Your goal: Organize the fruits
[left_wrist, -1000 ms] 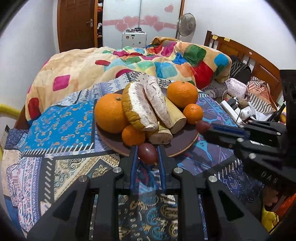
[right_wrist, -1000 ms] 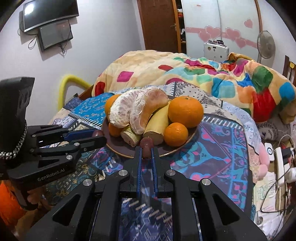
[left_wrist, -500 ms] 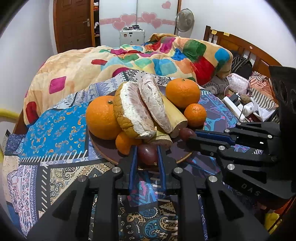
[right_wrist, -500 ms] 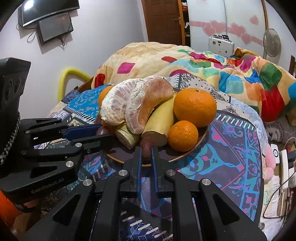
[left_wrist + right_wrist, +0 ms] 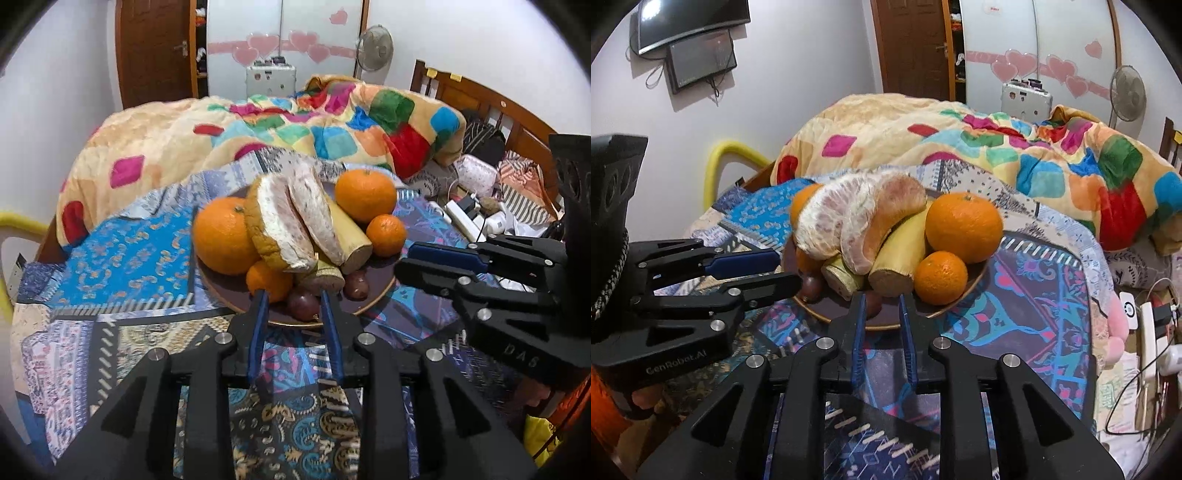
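A brown plate (image 5: 291,324) (image 5: 947,313) on the patterned bedspread holds several oranges (image 5: 225,236) (image 5: 964,221), peeled pomelo segments (image 5: 291,218) (image 5: 849,221) and yellow cut banana pieces (image 5: 351,238) (image 5: 901,254). My left gripper (image 5: 291,299) (image 5: 788,269) reaches over the plate's near rim with its jaws opening. A dark red fruit (image 5: 303,304) (image 5: 812,286) lies on the plate between them, not pressed. My right gripper (image 5: 881,301) (image 5: 404,257) is opening too. A second dark red fruit (image 5: 873,304) (image 5: 356,284) rests on the plate just inside its left finger.
A colourful quilt (image 5: 295,125) is heaped behind the plate. Cables, a power strip (image 5: 461,221) and bags clutter the right side by the wooden headboard (image 5: 491,107). A yellow padded rail (image 5: 731,155) is at the left. A fan (image 5: 1126,92) stands at the back.
Both grippers moved forward over the plate's near rim, each carrying a dark red fruit. Their jaws have since parted, and the two fruits now lie on the plate.
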`<state>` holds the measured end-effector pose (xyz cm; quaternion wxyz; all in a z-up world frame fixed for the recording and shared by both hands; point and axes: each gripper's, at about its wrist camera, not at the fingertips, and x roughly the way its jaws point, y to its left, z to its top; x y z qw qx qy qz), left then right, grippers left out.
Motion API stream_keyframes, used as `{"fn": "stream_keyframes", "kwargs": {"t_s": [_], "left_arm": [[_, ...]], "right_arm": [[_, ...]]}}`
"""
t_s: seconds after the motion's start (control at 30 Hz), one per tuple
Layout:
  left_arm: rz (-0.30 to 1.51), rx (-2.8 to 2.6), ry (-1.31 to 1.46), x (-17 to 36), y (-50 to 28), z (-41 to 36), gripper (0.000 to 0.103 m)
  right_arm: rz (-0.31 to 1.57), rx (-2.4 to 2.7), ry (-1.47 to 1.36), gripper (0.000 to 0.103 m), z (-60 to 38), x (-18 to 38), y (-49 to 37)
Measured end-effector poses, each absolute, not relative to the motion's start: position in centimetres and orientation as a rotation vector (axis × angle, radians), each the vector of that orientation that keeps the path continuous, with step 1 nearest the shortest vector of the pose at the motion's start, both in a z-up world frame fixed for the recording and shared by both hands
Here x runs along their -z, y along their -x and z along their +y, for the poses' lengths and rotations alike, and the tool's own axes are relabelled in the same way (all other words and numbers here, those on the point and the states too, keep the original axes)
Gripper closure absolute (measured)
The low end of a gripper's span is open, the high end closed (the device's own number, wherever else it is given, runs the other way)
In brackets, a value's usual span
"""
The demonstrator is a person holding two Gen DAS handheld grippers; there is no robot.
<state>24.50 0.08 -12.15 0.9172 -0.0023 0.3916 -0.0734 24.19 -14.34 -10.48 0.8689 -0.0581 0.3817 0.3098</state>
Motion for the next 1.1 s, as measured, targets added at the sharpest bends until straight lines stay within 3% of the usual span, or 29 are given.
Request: {"fn": "stream_keyframes", "kwargs": {"t_s": [0.27,0.5,0.87,0.97,1.1], "left_arm": [[0.622,0.142,0.014,5.3,-18.1,0.1,0.073],[0.403,0.098,0.022,-0.7,-9.8,-0.4,0.059],[0.160,0.000,-0.024,-4.5,0.3,-1.6,0.028],[0.131,-0.014,-0.033,-4.8,1.9,-1.9,0.011],[0.114,-0.018,-0.029,-4.9,3.1,-2.0,0.003]], "right_arm": [[0.628,-0.620,0.074,0.086,-16.8,3.9,-19.3],[0.414,-0.591,0.027,0.086,-18.6,-2.5,-12.4],[0.156,-0.536,0.015,0.039,-19.4,-6.2,-3.2],[0.128,-0.526,0.003,0.026,-19.7,-6.4,-2.2],[0.108,-0.509,-0.016,0.018,-20.1,-6.3,-1.7]]}}
